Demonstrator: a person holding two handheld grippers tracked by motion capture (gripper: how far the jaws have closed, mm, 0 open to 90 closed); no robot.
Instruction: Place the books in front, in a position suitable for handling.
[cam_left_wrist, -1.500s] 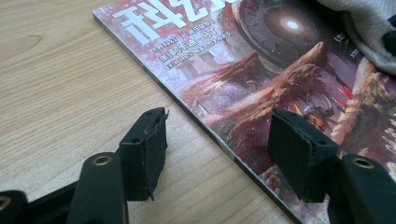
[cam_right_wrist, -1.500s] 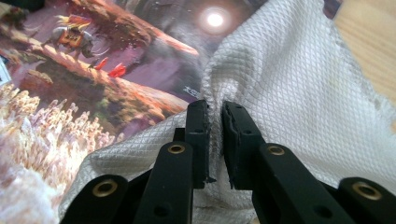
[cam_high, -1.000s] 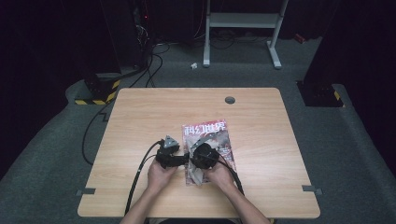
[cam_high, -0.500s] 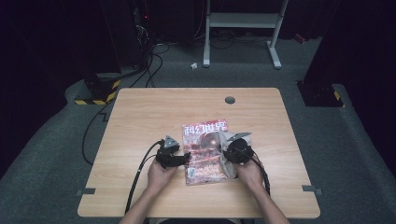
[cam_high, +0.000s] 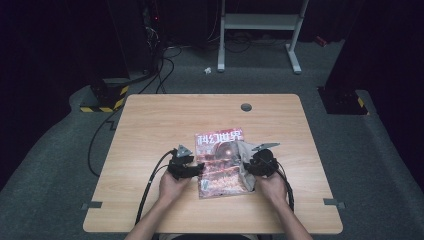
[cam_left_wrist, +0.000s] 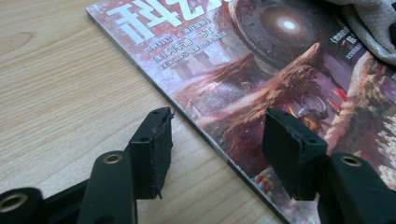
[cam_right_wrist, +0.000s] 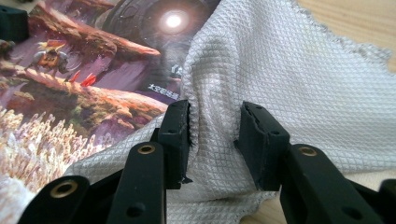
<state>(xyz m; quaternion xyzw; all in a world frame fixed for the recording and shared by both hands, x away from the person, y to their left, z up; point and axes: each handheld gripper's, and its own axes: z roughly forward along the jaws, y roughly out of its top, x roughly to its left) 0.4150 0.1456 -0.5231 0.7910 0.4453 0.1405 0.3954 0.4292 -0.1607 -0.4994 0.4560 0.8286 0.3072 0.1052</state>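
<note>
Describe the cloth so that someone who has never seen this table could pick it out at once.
On the wooden table lies one colourful magazine. The cloth is draped over the magazine's right edge, between the right gripper's jaws. It is the one pale grey, soft thing there, woven in a fine diamond grid.

Wooden table (cam_high: 150, 125) bearing magazine (cam_high: 220, 165)

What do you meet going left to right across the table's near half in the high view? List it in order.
Left gripper → magazine → grey cloth → right gripper
</note>
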